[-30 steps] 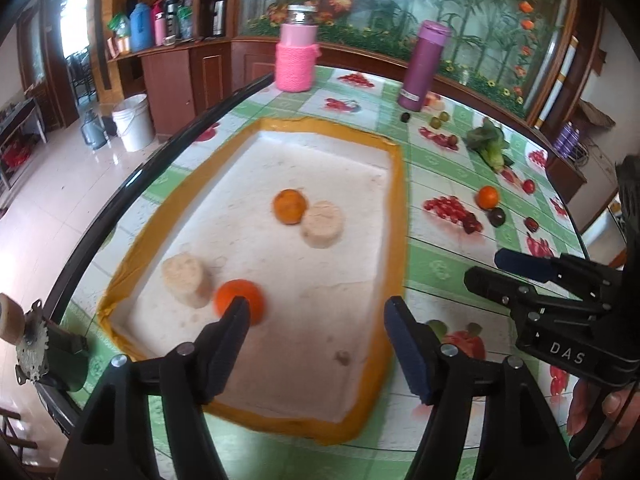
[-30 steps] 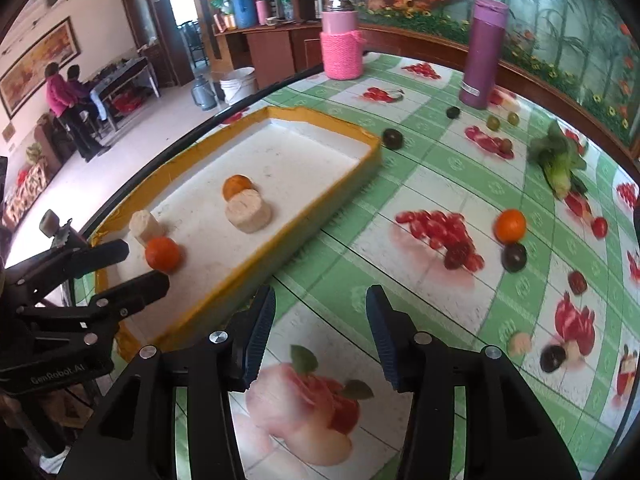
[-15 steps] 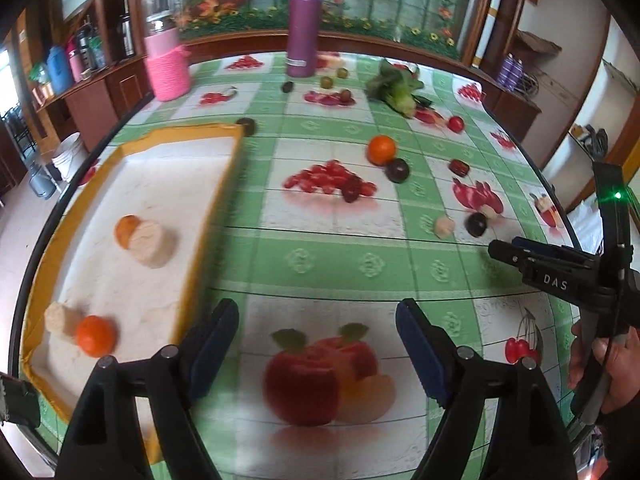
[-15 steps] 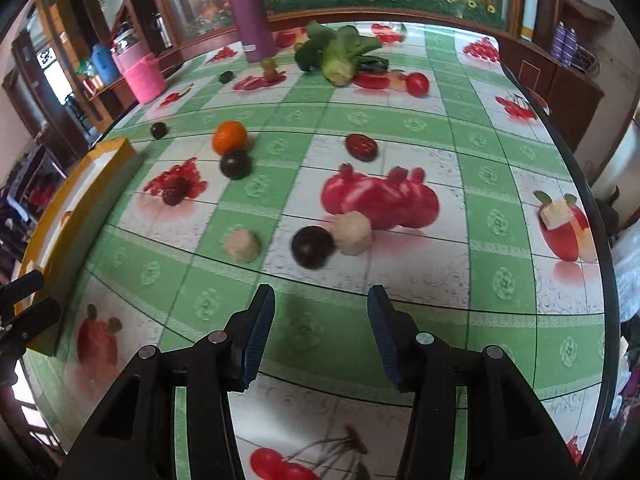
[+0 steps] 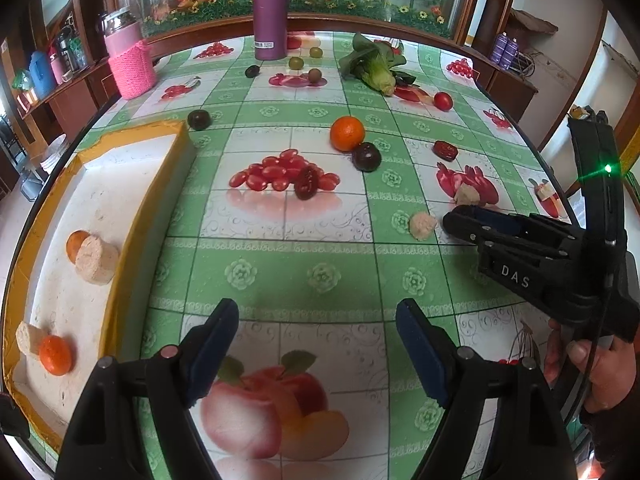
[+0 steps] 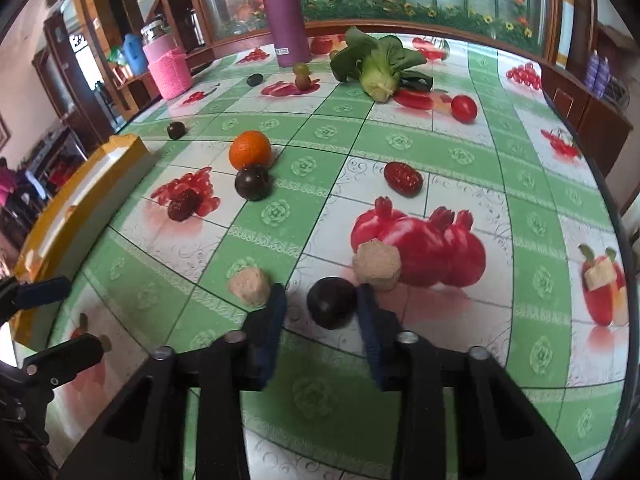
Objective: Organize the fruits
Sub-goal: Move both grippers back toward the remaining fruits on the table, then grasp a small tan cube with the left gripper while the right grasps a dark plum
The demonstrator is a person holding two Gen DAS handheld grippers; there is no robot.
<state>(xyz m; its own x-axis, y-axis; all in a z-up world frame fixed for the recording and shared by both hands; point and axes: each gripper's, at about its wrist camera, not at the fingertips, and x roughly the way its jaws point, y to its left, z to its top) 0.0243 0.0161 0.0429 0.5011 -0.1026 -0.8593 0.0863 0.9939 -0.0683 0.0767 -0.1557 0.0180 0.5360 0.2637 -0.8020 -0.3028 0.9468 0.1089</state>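
My right gripper [image 6: 320, 300] is low over the green fruit-print tablecloth, its jaws drawn in around a dark plum [image 6: 332, 308]; the right pad lies against it. Beige cut pieces [image 6: 249, 286] [image 6: 377, 265] sit just left and right of the fingers. In the left wrist view the right gripper [image 5: 460, 220] hides that plum. My left gripper [image 5: 316, 312] hovers open and empty over the cloth. To its left, the yellow-walled tray [image 5: 160, 200] holds two oranges and two beige pieces. An orange [image 5: 347, 133] and another dark plum [image 5: 366, 156] lie mid-table.
A red date [image 5: 445, 150], a tomato [image 5: 443, 101], a leafy green [image 5: 376, 66], small grapes and plums lie further back. A purple flask [image 5: 270, 12] and a pink-wrapped jar [image 5: 130, 60] stand at the far edge. A hand [image 5: 592, 364] holds the right gripper.
Both views swung from the tray to the loose fruit on the right. My right gripper came down to the dark plum and its jaws narrowed around it. The left jaws widened slightly.
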